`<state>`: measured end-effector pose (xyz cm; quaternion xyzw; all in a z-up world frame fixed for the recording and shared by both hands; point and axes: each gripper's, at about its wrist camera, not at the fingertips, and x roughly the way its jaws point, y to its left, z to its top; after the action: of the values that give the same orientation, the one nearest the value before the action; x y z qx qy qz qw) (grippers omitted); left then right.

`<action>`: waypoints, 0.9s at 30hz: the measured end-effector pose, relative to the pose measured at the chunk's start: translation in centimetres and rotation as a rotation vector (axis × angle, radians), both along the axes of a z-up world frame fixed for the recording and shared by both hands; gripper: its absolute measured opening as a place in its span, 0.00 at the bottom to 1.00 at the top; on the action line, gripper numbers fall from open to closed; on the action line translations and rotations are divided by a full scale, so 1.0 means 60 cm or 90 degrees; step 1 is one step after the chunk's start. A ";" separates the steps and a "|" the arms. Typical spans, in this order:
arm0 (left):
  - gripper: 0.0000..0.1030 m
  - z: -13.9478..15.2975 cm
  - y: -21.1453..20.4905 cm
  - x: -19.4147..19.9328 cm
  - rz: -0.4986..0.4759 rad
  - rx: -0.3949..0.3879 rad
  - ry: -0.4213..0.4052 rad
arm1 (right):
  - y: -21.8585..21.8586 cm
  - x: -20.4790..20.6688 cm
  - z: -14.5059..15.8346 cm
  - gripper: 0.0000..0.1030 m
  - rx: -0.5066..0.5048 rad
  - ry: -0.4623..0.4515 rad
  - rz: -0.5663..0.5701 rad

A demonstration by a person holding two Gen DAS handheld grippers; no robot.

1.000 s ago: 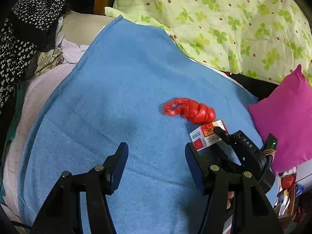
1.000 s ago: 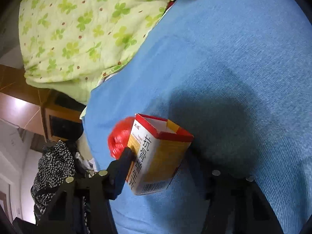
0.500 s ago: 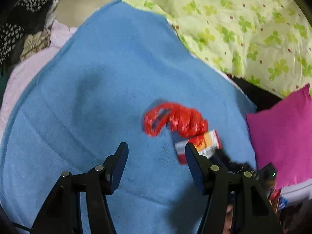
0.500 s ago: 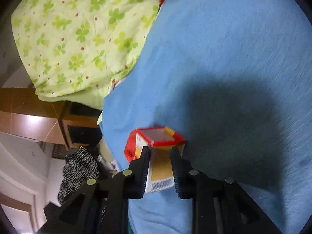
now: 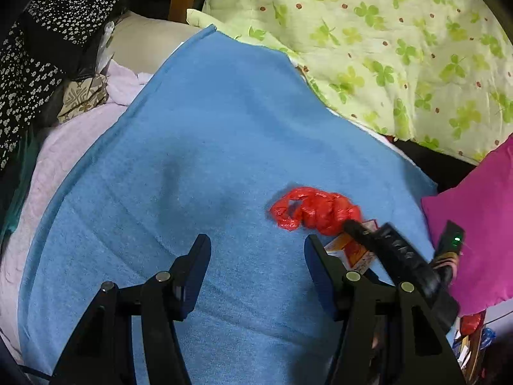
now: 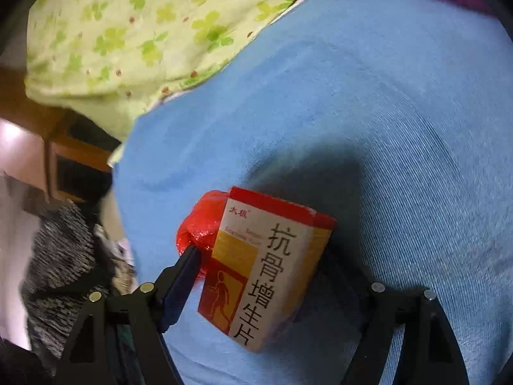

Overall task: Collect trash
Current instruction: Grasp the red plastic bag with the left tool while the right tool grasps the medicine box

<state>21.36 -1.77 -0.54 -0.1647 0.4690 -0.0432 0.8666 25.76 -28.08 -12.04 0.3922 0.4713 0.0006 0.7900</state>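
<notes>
In the left wrist view, the left gripper (image 5: 256, 256) hangs wide open and empty over the blue towel (image 5: 192, 160); right of centre lies the knotted red plastic bag (image 5: 314, 210), mostly hiding the medicine box (image 5: 349, 248). The right wrist view shows the box (image 6: 266, 266) fully: red-topped, white and yellow with black characters, between the right gripper (image 6: 266, 276) jaws, which have just been opening and now stand off its sides.

Blue towel (image 5: 198, 147); crumpled red plastic bag (image 5: 315, 208); red-yellow-white box (image 6: 269, 266), black characters; light-green clover-print quilt (image 5: 384, 41); magenta pillow (image 5: 474, 224).
</notes>
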 end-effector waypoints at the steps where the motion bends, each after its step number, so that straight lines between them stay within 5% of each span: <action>1: 0.59 0.001 0.001 0.000 -0.002 -0.005 0.000 | 0.002 -0.002 0.002 0.70 -0.015 0.001 0.007; 5: 0.59 -0.005 -0.012 0.004 -0.020 -0.002 0.006 | -0.036 -0.046 0.001 0.60 0.036 -0.014 -0.013; 9: 0.59 -0.016 -0.032 0.006 -0.046 -0.017 0.020 | -0.073 -0.119 0.032 0.52 0.017 -0.063 -0.053; 15: 0.59 -0.047 -0.082 0.041 -0.068 -0.060 0.070 | -0.107 -0.145 0.079 0.51 0.018 -0.145 -0.064; 20: 0.59 -0.070 -0.149 0.072 -0.114 -0.004 0.078 | -0.131 -0.147 0.103 0.51 -0.024 -0.168 -0.074; 27: 0.60 -0.093 -0.222 0.056 -0.255 0.095 0.065 | -0.158 -0.142 0.087 0.51 0.035 -0.162 -0.088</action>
<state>24.71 -15.07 -6.14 -0.0057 0.5375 -0.1714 0.8256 17.27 -37.57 -6.84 0.4418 0.3391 0.0090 0.8305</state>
